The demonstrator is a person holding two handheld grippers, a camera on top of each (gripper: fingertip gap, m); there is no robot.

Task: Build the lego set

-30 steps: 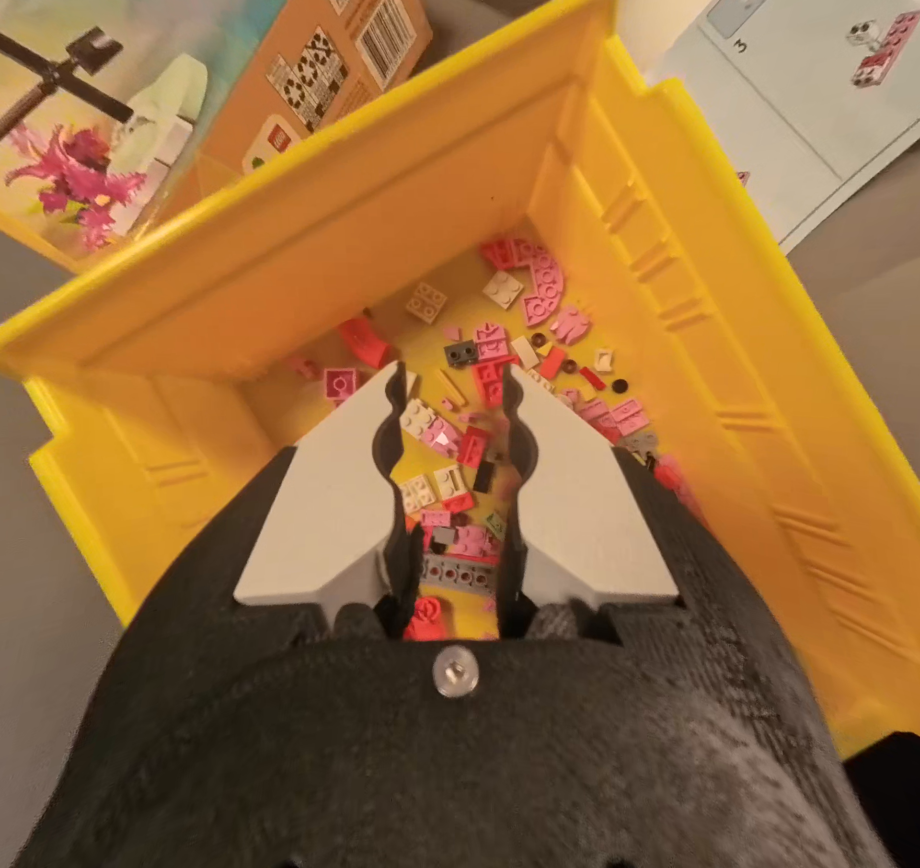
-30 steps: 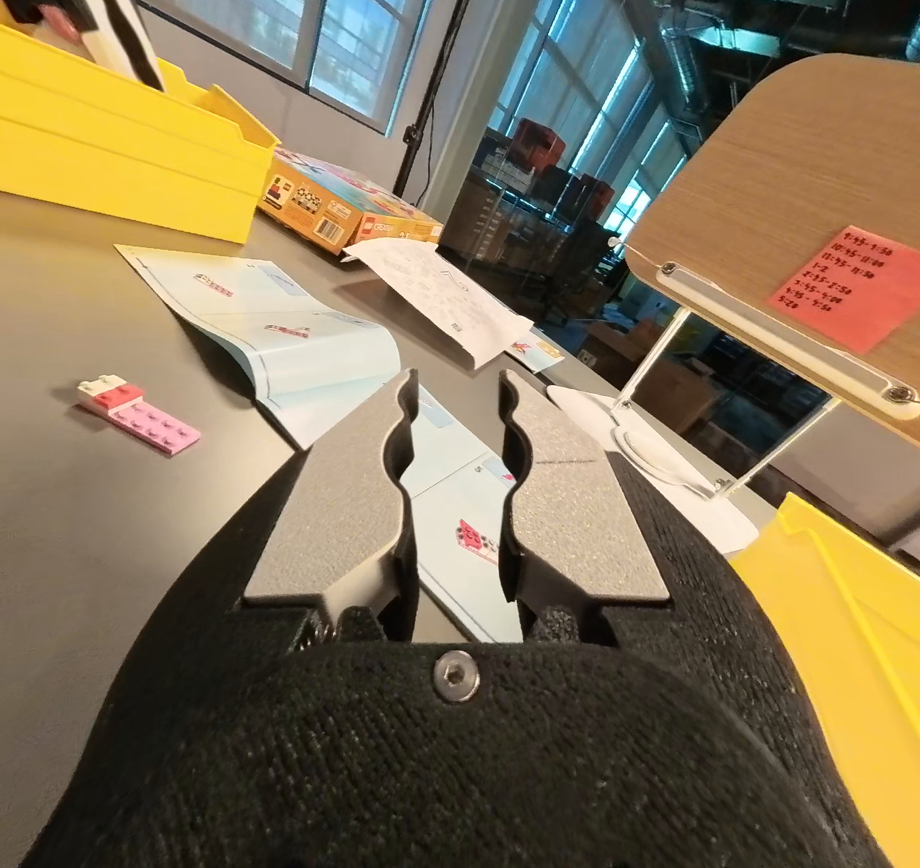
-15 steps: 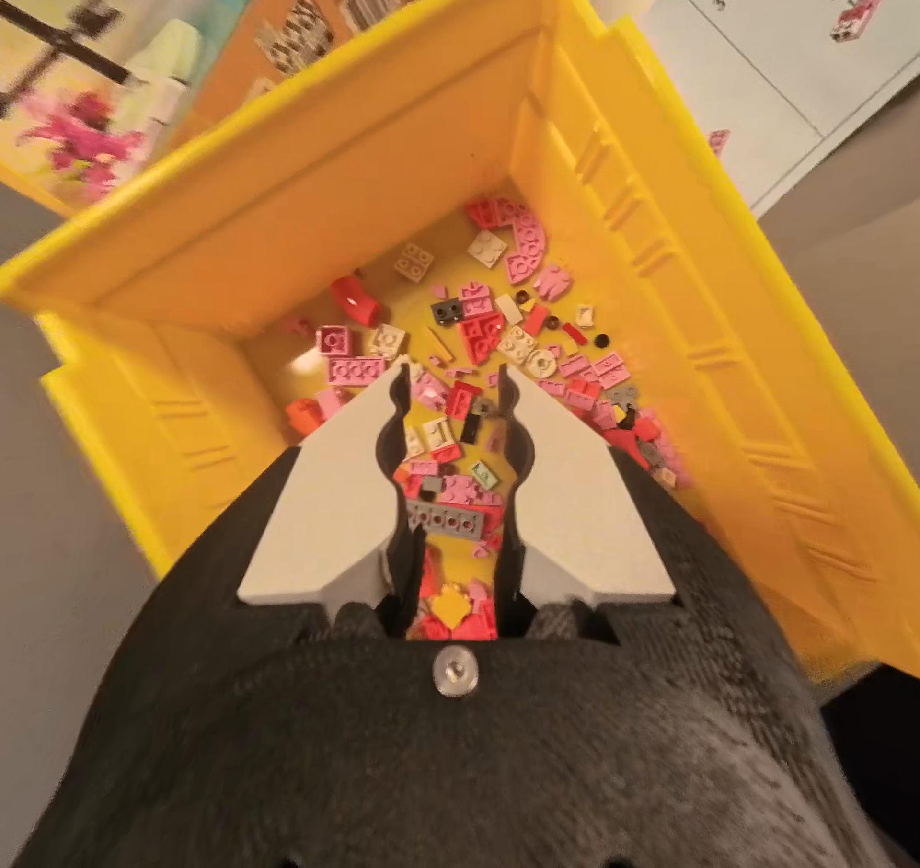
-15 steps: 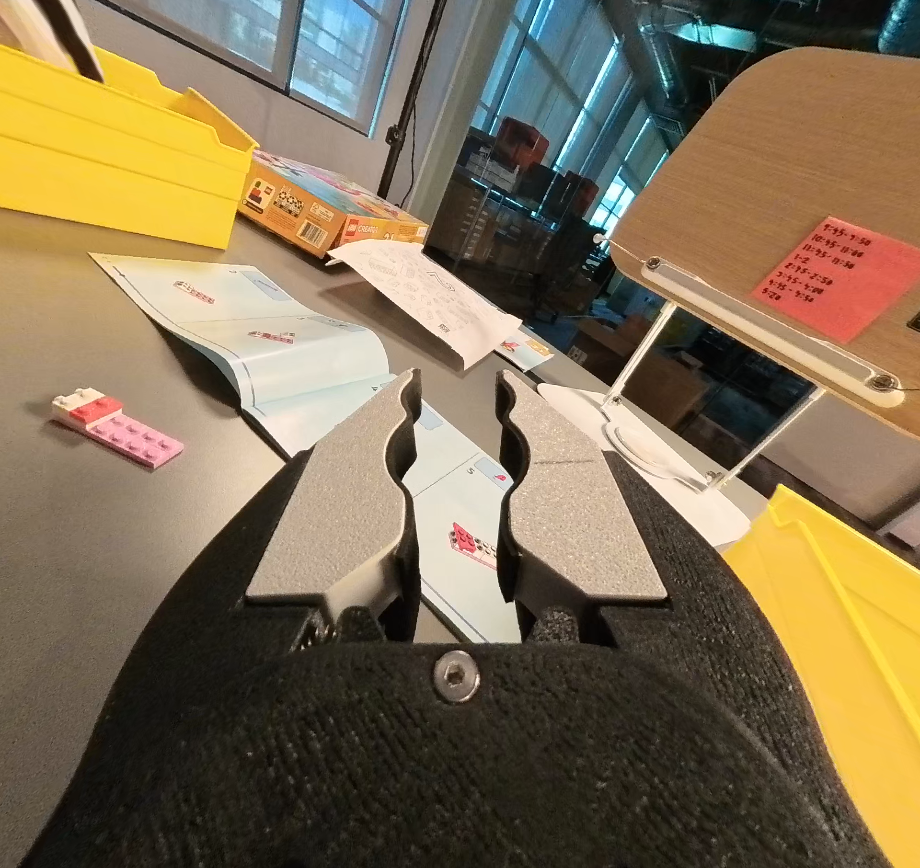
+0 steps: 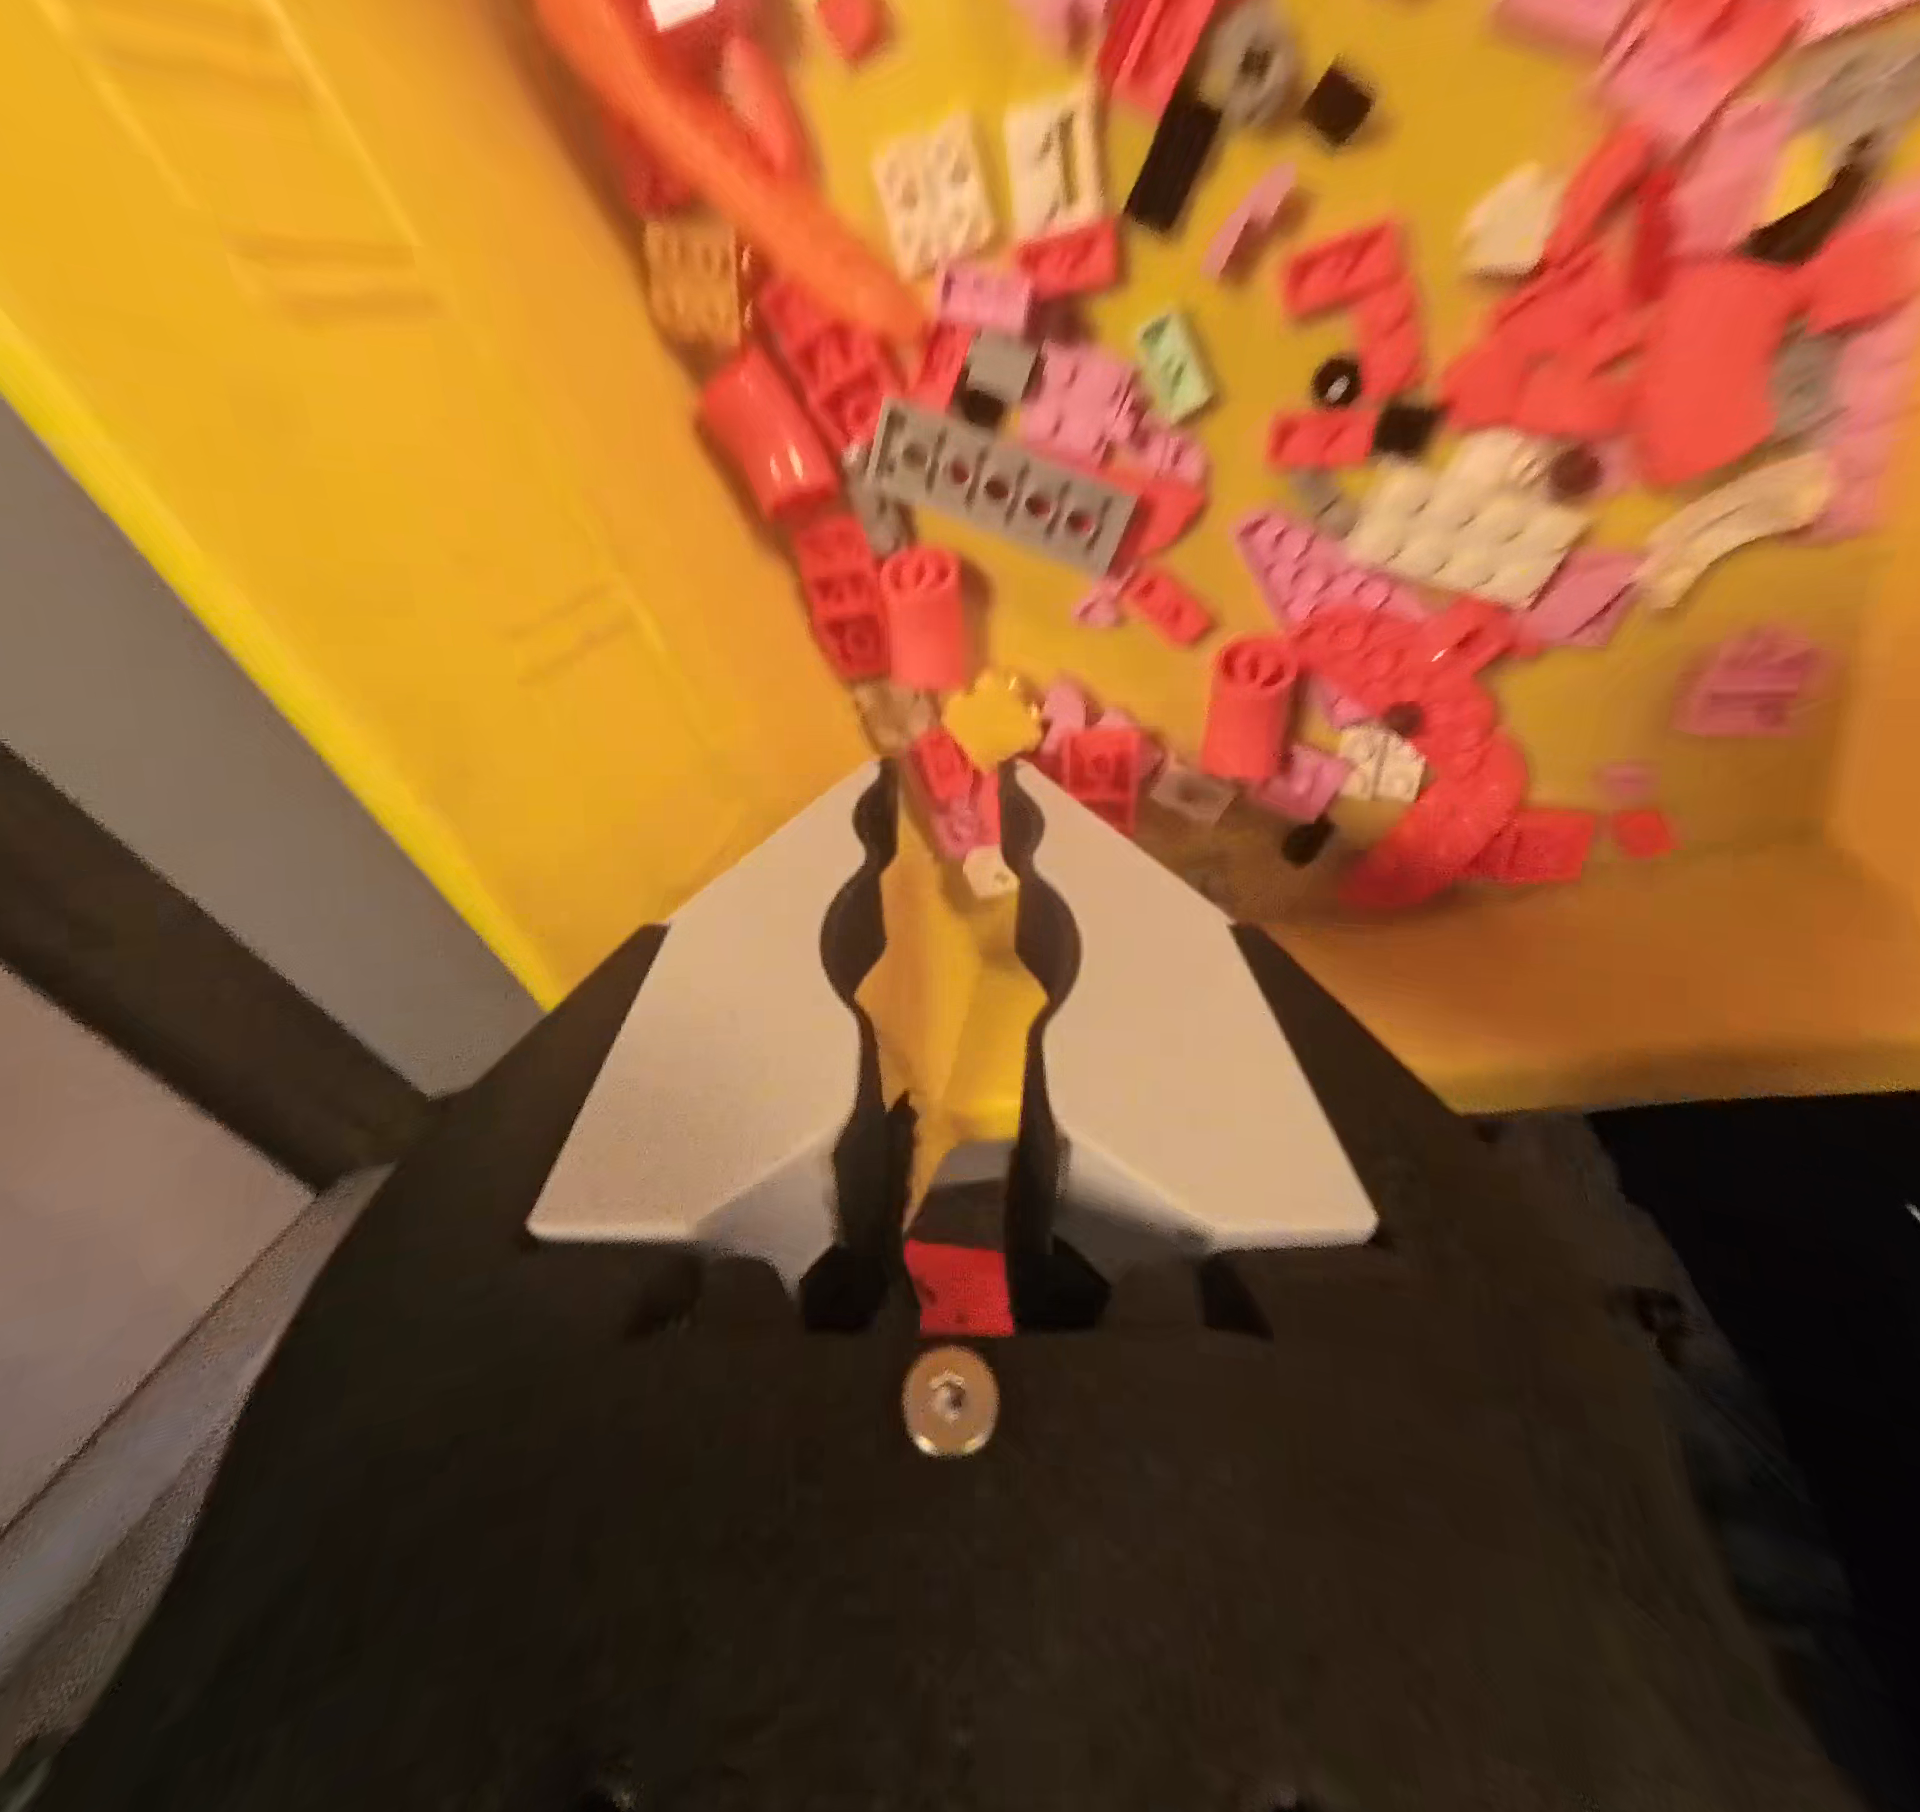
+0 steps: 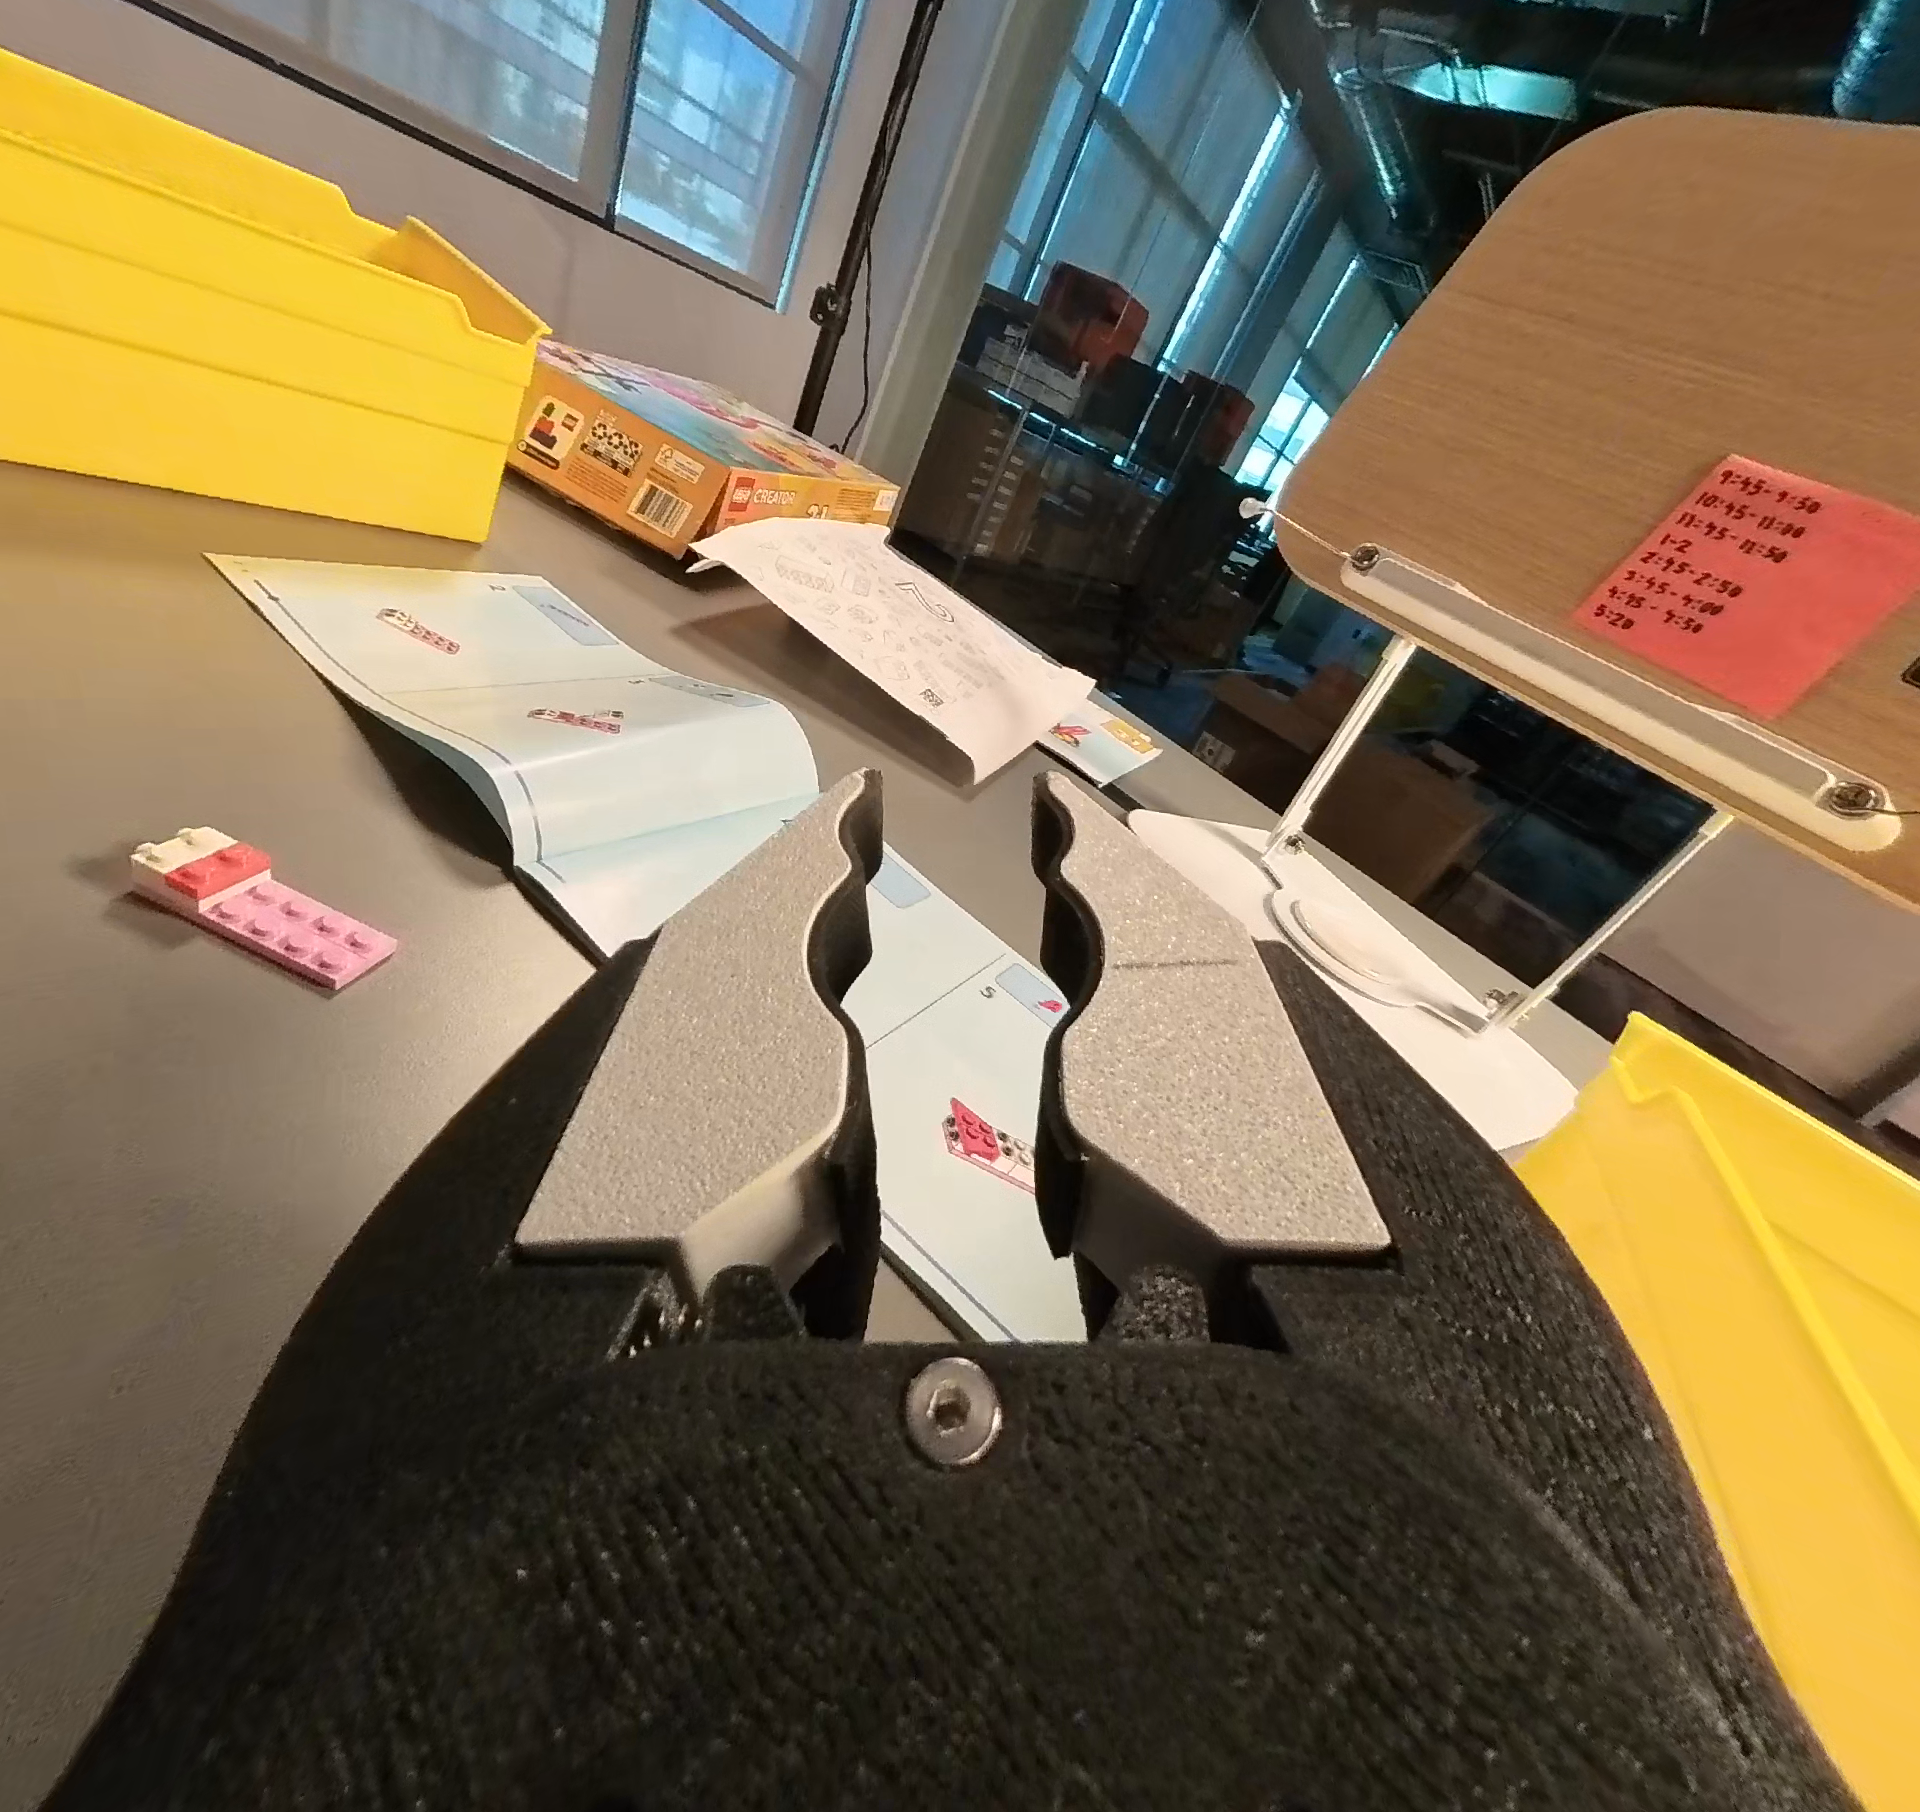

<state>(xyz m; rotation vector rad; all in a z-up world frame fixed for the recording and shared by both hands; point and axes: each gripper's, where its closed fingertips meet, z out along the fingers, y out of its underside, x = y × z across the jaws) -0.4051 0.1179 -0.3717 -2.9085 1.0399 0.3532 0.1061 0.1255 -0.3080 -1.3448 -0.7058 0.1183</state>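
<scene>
Both claws gape: left [image 5: 951, 796] over bricks [image 5: 1039, 495], right [image 6: 951, 806] above table [image 6: 208, 1087].

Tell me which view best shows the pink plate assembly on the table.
Right wrist view: the pink plate assembly lies sharp and unobstructed on the grey table, left of the open right gripper. Left wrist view looks into the yellow bin; the assembly isn't visible.

tall windows [image 6: 665, 100] line the grey wall; exposed ducts [image 6: 1507, 48] cross the dark ceiling above a grey table [image 6: 156, 1087] and stacked shelving [image 6: 1091, 432].
</scene>
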